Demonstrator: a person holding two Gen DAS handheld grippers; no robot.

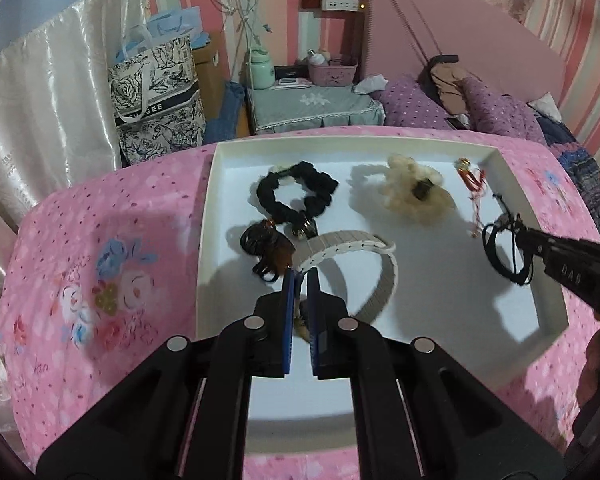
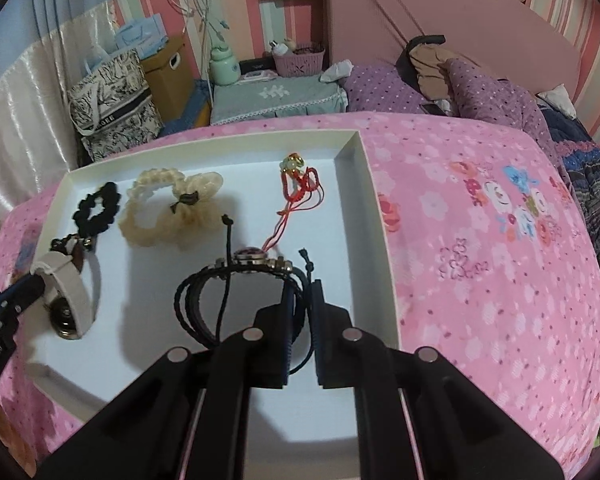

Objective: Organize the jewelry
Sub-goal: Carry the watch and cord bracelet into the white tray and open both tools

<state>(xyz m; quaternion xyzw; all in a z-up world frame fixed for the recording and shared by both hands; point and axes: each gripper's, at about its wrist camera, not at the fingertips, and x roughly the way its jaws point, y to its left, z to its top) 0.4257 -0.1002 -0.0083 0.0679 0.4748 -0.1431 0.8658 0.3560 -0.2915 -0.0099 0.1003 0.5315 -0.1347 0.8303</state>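
A white tray lies on a pink floral bedspread. My left gripper is shut on the beige strap of a watch, held over the tray's left part. My right gripper is shut on a black cord bracelet with a round charm, held over the tray's right part. In the tray lie a black scrunchie, a cream fluffy scrunchie, a red cord charm and a brown hair claw.
The bedspread spreads wide to the tray's right and left. Beyond the bed stand a bedside table with a grey cover, a printed tote bag and a cardboard box. Purple pillows lie at the back right.
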